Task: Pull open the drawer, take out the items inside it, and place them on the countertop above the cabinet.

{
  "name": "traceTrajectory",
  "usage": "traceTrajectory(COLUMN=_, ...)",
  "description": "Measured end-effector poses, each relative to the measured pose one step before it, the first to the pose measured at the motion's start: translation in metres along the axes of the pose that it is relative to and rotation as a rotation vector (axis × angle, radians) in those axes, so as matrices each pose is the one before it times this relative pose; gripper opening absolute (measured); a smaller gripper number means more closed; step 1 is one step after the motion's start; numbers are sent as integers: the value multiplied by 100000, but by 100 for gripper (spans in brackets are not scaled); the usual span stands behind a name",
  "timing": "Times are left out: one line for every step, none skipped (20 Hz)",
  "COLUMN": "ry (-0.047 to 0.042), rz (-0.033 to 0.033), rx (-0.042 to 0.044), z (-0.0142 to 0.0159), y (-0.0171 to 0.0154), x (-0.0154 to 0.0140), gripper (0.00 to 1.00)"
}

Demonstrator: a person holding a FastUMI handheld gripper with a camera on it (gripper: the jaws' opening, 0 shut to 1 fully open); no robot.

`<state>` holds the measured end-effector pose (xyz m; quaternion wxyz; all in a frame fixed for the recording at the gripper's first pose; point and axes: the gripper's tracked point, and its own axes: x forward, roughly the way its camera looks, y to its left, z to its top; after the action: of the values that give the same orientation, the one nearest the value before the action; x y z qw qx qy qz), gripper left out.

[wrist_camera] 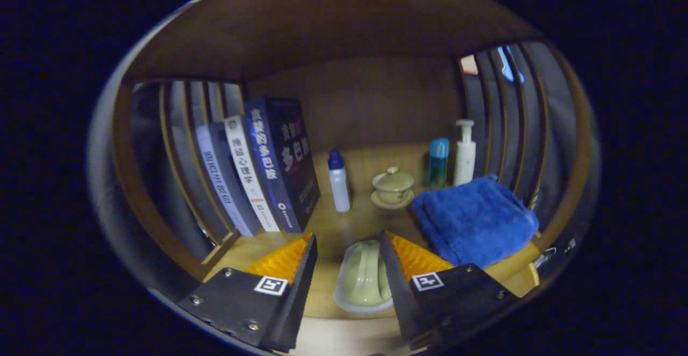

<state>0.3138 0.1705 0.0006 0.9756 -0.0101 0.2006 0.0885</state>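
A pale green ceramic dish [365,278] lies on the wooden countertop [333,227], between my two fingers. It sits close against the right finger, with a gap to the left finger. My gripper [348,237] is open and low over the counter's front edge. Beyond the fingers stands a pale lidded tea cup on a saucer [393,186]. A white bottle with a blue cap [339,182] stands upright to the left of it. A folded blue towel [473,219] lies just ahead of the right finger, to the right.
Several books [269,168] lean upright at the left against a slatted side wall [177,146]. A teal bottle [438,161] and a white pump bottle [465,152] stand at the back right. A wooden back panel [371,98] and a shelf above close the space.
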Motion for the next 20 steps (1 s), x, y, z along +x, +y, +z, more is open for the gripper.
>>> traceTrajectory(ry=-4515, rz=-662, rx=-951, z=438, y=43, x=-1962, gripper=69)
traceTrajectory(ry=-3822, rz=-1076, rx=-824, z=229, y=-116, x=-1940, gripper=69)
traceTrajectory(ry=-3644, rz=-1289, rx=-944, z=104, y=-158, x=-1843, gripper=73)
traceTrajectory(ry=-3601, rz=-1570, rx=-1670, z=117, y=-241, x=-1901, gripper=74)
traceTrajectory(ry=-2409, rz=-2155, rx=-1591, z=-128, y=-309, x=-1723, gripper=74)
traceTrajectory(ry=-1896, rz=-1255, rx=-1573, z=-171, y=-121, x=-1623, gripper=74)
traceTrajectory(ry=-1533, rz=-1050, rx=-1178, z=-267, y=-153, x=-1535, gripper=74)
traceTrajectory(ry=-2292, rz=187, rx=-959, z=-97, y=102, x=-1316, gripper=74)
traceTrajectory(ry=-1380, rz=1151, rx=-1168, z=-562, y=170, x=-1431, gripper=74)
traceTrajectory(ry=-190, rz=-262, rx=-382, z=-943, y=-185, x=-1410, gripper=74)
traceTrajectory(ry=-849, rz=-129, rx=17, z=-775, y=-291, x=-1376, gripper=74)
traceTrajectory(ry=-624, rz=271, rx=273, z=-823, y=-118, x=-1374, gripper=74)
traceTrajectory(ry=-526, rz=-437, rx=432, z=-811, y=-293, x=-1135, gripper=74)
traceTrajectory(ry=-768, rz=-790, rx=1696, z=-650, y=-370, x=-1146, gripper=74)
traceTrajectory(ry=-1315, rz=801, rx=1844, z=-294, y=56, x=-1088, gripper=74)
traceTrajectory(ry=-1377, rz=-46, rx=943, z=-464, y=-33, x=-1006, gripper=74)
traceTrajectory(ry=-1267, rz=-2778, rx=1503, z=-286, y=-921, x=-790, gripper=74)
traceTrajectory(ry=-990, rz=-1502, rx=2655, z=-312, y=-494, x=-732, gripper=74)
traceTrajectory(ry=-910, rz=109, rx=2577, z=-359, y=234, x=-772, gripper=74)
traceTrajectory(ry=-710, rz=-917, rx=1256, z=-379, y=-213, x=-592, gripper=75)
